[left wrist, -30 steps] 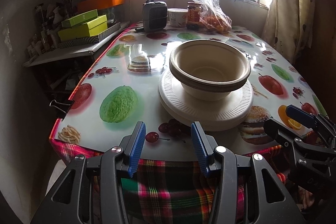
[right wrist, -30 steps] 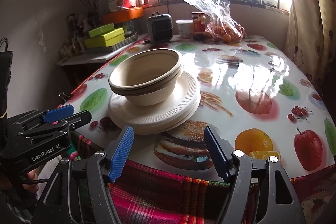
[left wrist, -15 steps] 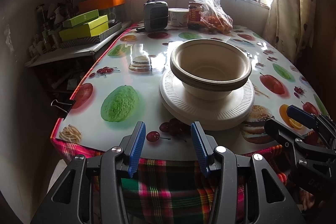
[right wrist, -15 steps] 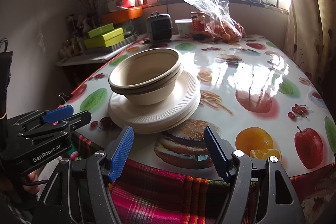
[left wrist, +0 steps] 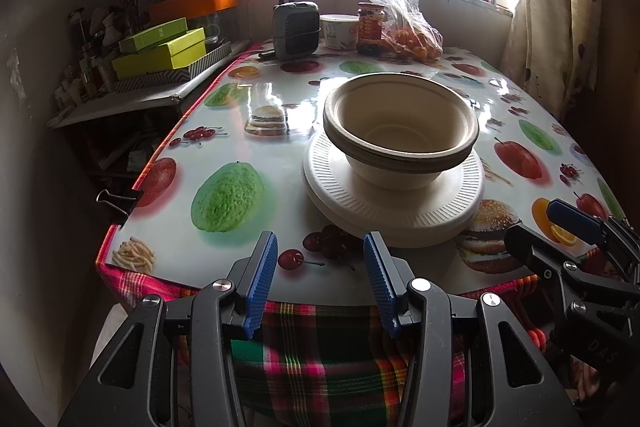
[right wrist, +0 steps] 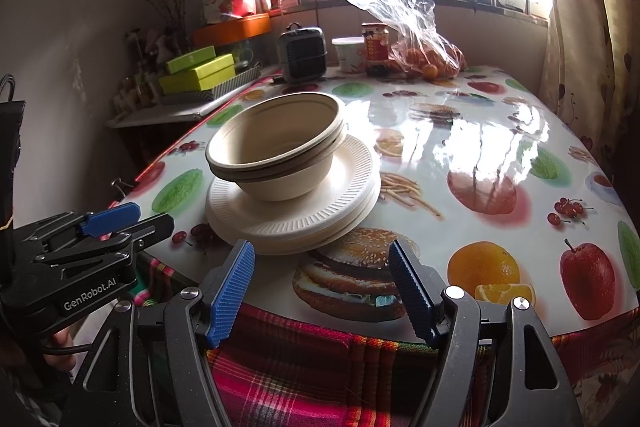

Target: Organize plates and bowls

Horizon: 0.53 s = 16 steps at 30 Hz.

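Two nested beige paper bowls sit upright on a stack of white ribbed paper plates near the table's front edge. My left gripper hangs open at that edge, short of the plates and slightly to their left, with nothing between its blue pads. My right gripper is open too, wider, in front of the plates' right side, and empty. Each gripper shows in the other's view: the right gripper at the right, the left gripper at the left.
The table has a glossy fruit-print cover over plaid cloth. At the far end stand a small grey heater, a white tub, a jar and a bag of oranges. Green boxes sit on a side shelf at the left. A curtain hangs at the right.
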Motion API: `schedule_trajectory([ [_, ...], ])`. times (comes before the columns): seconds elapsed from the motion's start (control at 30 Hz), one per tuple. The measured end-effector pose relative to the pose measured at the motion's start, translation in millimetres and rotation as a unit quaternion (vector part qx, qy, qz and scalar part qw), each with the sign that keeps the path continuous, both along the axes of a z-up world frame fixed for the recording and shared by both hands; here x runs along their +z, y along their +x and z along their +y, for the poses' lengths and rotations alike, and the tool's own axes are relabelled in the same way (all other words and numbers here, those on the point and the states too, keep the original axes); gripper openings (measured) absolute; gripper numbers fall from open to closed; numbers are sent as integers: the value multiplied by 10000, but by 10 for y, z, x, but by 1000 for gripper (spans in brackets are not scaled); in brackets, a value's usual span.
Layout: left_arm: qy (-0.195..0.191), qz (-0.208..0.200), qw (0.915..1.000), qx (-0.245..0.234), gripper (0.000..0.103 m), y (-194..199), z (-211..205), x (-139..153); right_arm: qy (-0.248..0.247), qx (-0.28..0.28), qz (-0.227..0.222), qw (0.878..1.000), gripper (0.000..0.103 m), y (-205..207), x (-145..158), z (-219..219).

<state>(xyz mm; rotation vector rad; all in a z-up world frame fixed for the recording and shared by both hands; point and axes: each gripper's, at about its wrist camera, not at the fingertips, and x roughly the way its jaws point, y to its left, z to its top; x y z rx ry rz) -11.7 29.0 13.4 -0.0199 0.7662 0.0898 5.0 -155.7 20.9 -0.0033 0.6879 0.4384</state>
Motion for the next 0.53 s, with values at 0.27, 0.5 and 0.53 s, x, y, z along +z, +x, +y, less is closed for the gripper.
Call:
schedule_trajectory([
  [0.27, -37, 5, 10000, -35, 46, 12, -1, -18, 2, -4, 7, 10000, 70, 8, -5, -2],
  [0.5, -45, 39, 10000, -8, 46, 34, 26, -23, 9, -27, 24, 10000, 70, 18, -22, -15],
  [0.53, -50, 47, 10000, -11, 46, 46, 31, -26, 12, -27, 26, 10000, 70, 16, -19, -16],
])
